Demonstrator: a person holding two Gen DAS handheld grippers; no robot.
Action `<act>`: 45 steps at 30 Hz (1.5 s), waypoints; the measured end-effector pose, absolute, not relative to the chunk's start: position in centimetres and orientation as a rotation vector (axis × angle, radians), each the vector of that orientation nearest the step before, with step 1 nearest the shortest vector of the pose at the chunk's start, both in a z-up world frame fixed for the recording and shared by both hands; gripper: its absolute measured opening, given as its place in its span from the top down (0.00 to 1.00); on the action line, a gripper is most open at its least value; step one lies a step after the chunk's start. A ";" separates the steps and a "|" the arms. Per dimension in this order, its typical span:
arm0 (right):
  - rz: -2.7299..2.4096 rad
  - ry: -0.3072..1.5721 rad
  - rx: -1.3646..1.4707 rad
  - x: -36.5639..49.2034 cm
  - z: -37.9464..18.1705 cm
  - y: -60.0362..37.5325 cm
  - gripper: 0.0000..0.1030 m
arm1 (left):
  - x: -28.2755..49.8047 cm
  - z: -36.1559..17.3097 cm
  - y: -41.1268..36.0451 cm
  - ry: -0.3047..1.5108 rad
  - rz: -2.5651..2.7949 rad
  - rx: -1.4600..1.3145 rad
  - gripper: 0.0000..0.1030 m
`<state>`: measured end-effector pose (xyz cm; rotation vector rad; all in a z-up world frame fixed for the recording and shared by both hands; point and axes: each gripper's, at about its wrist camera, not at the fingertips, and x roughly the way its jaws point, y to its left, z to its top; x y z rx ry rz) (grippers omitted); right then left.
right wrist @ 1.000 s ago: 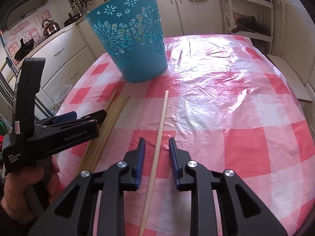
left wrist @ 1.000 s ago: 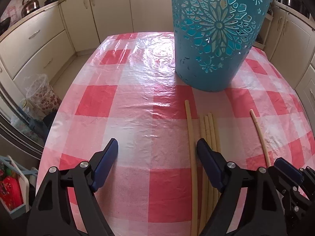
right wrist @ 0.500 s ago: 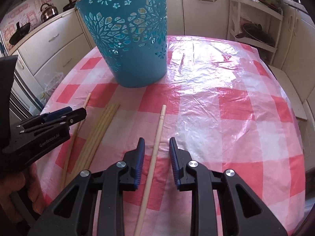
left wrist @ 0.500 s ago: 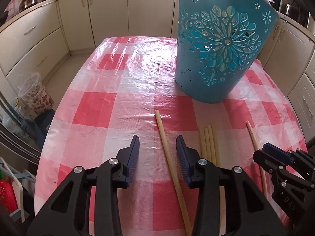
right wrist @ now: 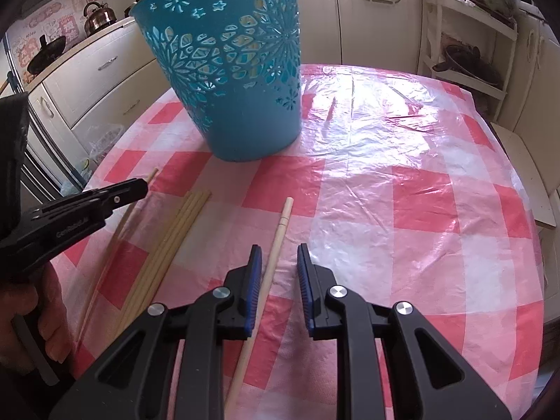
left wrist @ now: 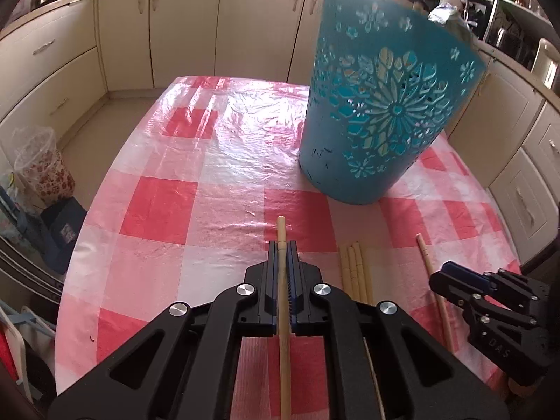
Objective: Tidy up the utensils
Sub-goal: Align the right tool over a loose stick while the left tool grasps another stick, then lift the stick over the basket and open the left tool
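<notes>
The left gripper (left wrist: 282,248) is clamping one wooden chopstick (left wrist: 282,315); the right gripper (right wrist: 279,259) is hanging open around another (right wrist: 276,241). Four chopsticks (right wrist: 168,245) are lying bundled between them, near one blue basket (right wrist: 231,70).

Cream cabinets (left wrist: 182,24) line the kitchen walls; a kettle (right wrist: 99,17) sits on the counter, daylight glaring off the checked surface (right wrist: 402,161).

Blue basket (right wrist: 231,70) blocks the far left-centre of the table (right wrist: 402,182). Chopstick bundle (right wrist: 168,248) and loose chopsticks clutter the near left. Right half of the cloth is open.
</notes>
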<state>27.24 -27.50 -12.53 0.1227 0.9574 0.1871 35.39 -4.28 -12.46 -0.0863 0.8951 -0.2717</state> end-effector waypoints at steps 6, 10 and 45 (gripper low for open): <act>0.189 0.949 0.131 27.4 -12.5 -27.5 0.79 | 32.6 -5.2 -1.5 0.664 -0.401 -0.303 0.96; 0.181 0.946 0.128 27.3 -12.5 -27.3 0.79 | 33.6 1.8 -1.8 0.468 -0.463 -0.368 0.96; 0.203 0.943 0.185 27.1 -12.6 -28.0 0.79 | 41.8 2.0 -8.6 0.424 -0.385 -0.170 0.69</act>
